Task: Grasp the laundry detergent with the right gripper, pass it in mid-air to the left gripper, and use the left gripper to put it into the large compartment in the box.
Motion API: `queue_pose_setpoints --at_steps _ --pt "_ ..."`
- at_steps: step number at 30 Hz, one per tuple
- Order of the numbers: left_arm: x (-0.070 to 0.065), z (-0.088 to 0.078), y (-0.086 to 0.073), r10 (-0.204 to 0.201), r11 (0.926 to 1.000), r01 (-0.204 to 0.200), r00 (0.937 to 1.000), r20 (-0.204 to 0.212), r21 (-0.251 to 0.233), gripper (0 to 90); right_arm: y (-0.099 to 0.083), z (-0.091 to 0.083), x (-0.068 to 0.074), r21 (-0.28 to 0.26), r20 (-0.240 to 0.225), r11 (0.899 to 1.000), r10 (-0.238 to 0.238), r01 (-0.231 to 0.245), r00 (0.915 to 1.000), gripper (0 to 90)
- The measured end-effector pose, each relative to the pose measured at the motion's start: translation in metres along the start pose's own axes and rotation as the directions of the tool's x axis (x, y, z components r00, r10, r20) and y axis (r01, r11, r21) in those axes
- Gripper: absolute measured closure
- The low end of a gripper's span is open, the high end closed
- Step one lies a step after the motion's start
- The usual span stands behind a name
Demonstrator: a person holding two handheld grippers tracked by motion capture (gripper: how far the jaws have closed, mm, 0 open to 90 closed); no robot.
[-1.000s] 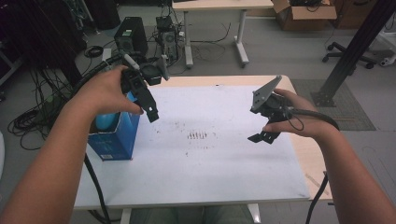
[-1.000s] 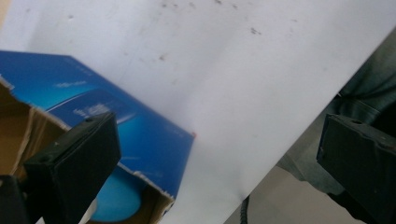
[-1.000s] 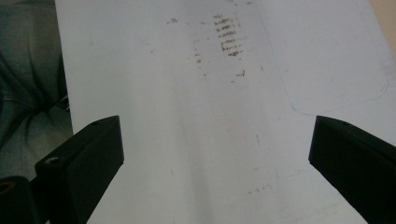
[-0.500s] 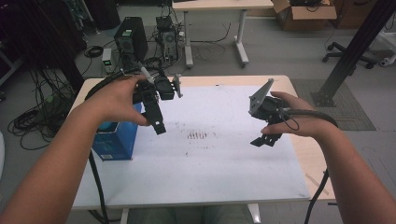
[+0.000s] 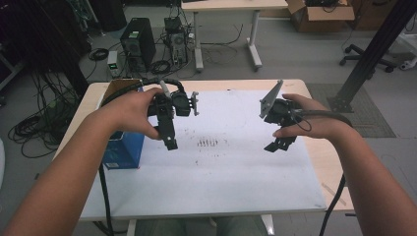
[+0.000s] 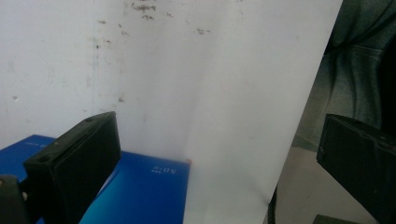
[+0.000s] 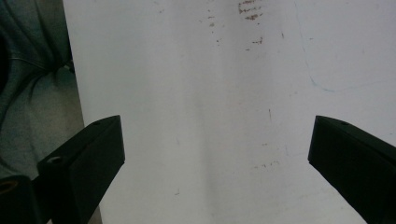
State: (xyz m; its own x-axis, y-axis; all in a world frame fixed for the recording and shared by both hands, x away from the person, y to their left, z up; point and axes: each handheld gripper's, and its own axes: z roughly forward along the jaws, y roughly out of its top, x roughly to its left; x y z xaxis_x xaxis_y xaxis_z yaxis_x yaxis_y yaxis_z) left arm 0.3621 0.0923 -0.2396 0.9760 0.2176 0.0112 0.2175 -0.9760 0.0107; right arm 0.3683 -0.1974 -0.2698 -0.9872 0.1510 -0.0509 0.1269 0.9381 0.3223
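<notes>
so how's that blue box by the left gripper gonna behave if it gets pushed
The blue box looks like flat-sided cardboard, so it would probably slide rather than roll. It sits at the table's left edge, so an outward shove could tip it off.

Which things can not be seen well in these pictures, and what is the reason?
- Blue box: in the high view the left forearm covers part of it; what is inside cannot be seen.
- Print on the box: too small and blurred in the left gripper view.
- Dark marks on the white sheet: too small to read in the high view.
- Right tool: the hand hides its body in the high view.
</notes>
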Motion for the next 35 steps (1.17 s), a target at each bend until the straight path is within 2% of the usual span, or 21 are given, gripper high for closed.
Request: queue_pose_setpoints --at_steps 5,16,24,35 --pt "0.002 0.006 -0.001 0.012 0.9998 -0.012 0.9999 0.009 0.013 0.2 0.001 0.004 -0.002 0.022 -0.01 1.0 -0.007 0.008 0.9999 4.1" --pt "0.009 0.014 0.008 0.041 0.9991 -0.041 0.9989 0.022 0.001 0.2 0.004 0.007 -0.005 0.029 -0.019 0.999 -0.017 0.018 0.9997 4.1" --pt "0.012 0.015 0.01 0.043 0.9991 -0.043 0.9988 0.024 -0.005 0.2 0.005 0.007 -0.008 0.029 -0.022 0.999 -0.018 0.018 0.9996 4.2" --pt "0.01 0.012 0.008 0.04 0.9991 -0.04 0.9989 0.024 -0.011 0.2 0.009 0.006 -0.006 0.03 -0.018 0.999 -0.018 0.018 0.9997 4.1"
